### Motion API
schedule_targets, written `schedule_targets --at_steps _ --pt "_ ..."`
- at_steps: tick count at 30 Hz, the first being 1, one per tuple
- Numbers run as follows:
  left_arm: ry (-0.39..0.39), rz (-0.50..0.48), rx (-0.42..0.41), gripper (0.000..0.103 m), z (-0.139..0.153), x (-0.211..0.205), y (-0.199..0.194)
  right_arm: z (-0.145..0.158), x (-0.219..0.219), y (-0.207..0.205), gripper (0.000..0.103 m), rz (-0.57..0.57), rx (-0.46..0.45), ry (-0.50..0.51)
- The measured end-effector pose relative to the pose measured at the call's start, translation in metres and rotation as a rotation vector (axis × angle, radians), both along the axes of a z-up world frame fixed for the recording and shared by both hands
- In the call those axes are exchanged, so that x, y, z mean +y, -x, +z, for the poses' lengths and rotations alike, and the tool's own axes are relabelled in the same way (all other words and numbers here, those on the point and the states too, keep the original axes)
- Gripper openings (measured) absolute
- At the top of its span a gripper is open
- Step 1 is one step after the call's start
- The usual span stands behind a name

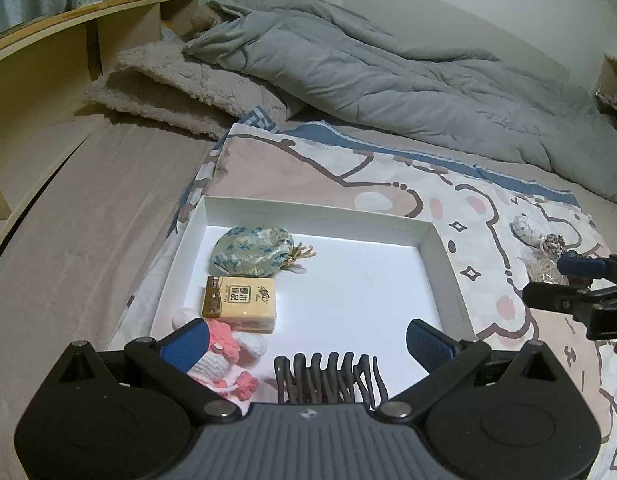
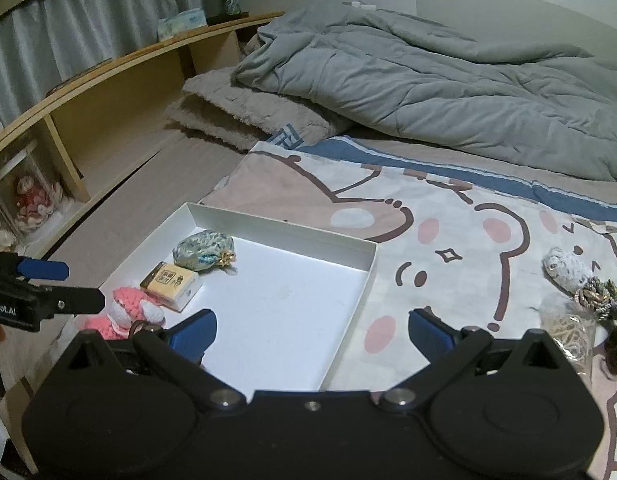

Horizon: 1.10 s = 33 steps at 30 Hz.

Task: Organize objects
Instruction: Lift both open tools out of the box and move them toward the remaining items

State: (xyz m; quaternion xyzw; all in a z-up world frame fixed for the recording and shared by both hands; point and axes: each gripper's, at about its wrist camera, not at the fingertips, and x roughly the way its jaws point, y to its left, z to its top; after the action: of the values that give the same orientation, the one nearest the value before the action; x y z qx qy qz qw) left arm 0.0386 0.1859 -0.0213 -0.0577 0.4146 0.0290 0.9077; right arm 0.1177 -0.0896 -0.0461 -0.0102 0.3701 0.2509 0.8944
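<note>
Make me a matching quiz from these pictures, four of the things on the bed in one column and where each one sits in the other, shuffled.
Things
1. brocade pouch
2. tissue pack
3. hair claw
4. rubber bands bag

Places
A. on the cartoon sheet, outside the white tray
B. tray's far left corner
C. just ahead of the left gripper, in the tray
D. between the pouch and the pink crochet toy

Pairs: 1-B, 2-D, 3-C, 4-A

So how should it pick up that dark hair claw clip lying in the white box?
Grip the dark plastic hair claw clip across its curved spine, coming straight down from above. It lies on the white cardboard box floor with its teeth fanned out sideways, so the narrow spine fits between the jaws better than the teeth. The open left gripper is nearest.
</note>
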Motion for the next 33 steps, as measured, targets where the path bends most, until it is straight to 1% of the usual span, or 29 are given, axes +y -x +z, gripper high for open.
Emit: schedule_targets --at_steps 10,14,22,33 --pt "0.002 -0.013 0.003 0.103 -0.002 -0.009 -0.009 0.006 -0.015 0.002 0.103 -0.007 -0.026 0.013" --pt "0.008 -0.022 -0.002 0.103 -0.002 -0.016 -0.014 0.01 -0.027 0.003 0.103 -0.02 -0.036 0.019" --pt "0.022 -0.064 -0.01 0.103 -0.001 -0.04 -0.026 0.011 -0.066 0.001 0.103 -0.097 -0.038 0.024" --pt "0.034 -0.143 -0.02 0.103 0.0 -0.09 -0.05 0.013 -0.121 0.007 0.103 -0.209 -0.044 0.03"
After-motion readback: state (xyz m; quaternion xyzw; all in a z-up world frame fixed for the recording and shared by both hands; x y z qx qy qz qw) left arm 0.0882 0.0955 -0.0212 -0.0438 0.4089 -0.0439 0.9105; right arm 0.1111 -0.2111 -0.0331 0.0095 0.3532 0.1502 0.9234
